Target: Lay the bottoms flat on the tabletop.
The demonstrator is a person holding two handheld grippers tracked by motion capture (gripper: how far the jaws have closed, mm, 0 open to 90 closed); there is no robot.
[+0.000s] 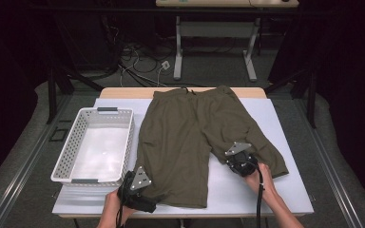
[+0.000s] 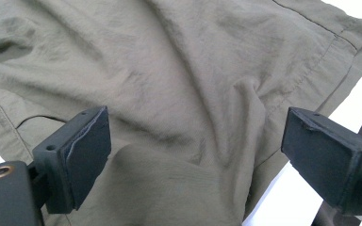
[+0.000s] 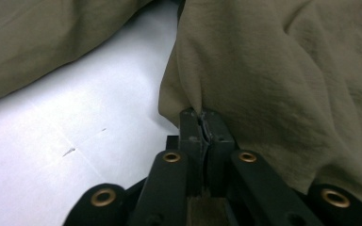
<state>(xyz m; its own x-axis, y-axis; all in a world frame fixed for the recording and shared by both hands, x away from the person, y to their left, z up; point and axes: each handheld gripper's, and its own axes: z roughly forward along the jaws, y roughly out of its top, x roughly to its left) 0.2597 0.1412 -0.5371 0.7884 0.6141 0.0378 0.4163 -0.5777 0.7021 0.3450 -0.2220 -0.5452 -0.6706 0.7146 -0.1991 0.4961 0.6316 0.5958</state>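
Two black tongs are showing their build near the front edge of the surface (image 1: 266, 199): the left tongs (image 1: 145, 183) and the right tongs (image 1: 233, 159) are each carrying a grey three-cornered plate on top and trailing a black cable toward that edge. Close up, flat black pads (image 2: 87, 153) and brass-coloured rivets are standing out. Bare, sleeveless forearms are showing.

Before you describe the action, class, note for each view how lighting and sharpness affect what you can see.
High view: table brightly lit, surroundings dark, shorts sharp. Left gripper view: white surface at the right glares; the near jaws are soft. Right gripper view: dim, the fabric fold above the shut right tool grainy and soft.
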